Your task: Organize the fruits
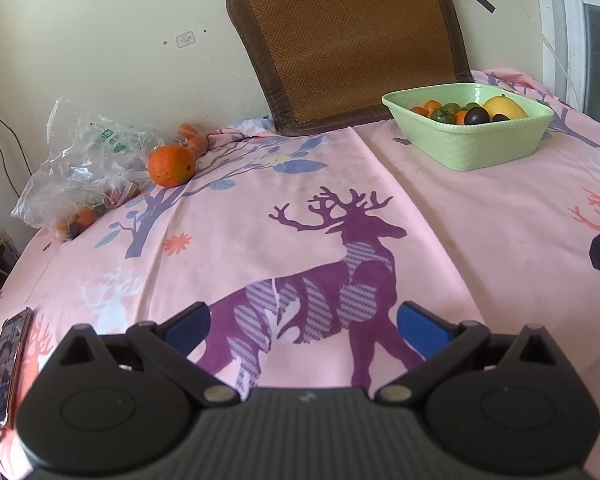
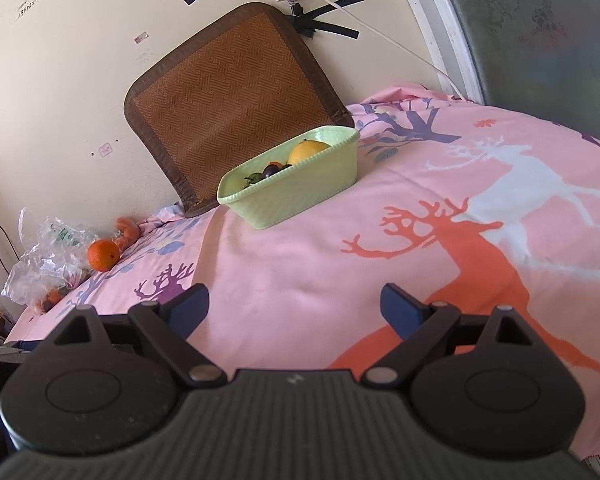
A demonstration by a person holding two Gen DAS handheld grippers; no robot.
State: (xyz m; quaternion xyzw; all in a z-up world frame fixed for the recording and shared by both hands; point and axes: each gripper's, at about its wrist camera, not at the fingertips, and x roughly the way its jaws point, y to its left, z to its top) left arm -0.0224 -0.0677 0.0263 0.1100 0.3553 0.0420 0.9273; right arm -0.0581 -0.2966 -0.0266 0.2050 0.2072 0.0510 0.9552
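**Two grippers empty, one orange still loose**

Both released: left gripper (image 1: 304, 330) and right gripper (image 2: 296, 308) hang over the pink deer-print sheet (image 1: 480, 216), jaws spread, nothing between them. Phone (image 1: 6, 364) lies at the near left edge. Further back on the left, the orange (image 1: 171, 165) sits bare on the sheet, just beside the crumpled plastic bag (image 1: 80, 168) holding more small fruit. Far right, the green basket (image 1: 472, 148) already carries a lemon (image 1: 505, 107), dark plums and small tomatoes.

Risks, my guess: orange rolls on the soft wrinkled cloth when nudged, toward the bag or off the edge; slippery bag film snags a finger; dropping it in bruises the soft fruit.
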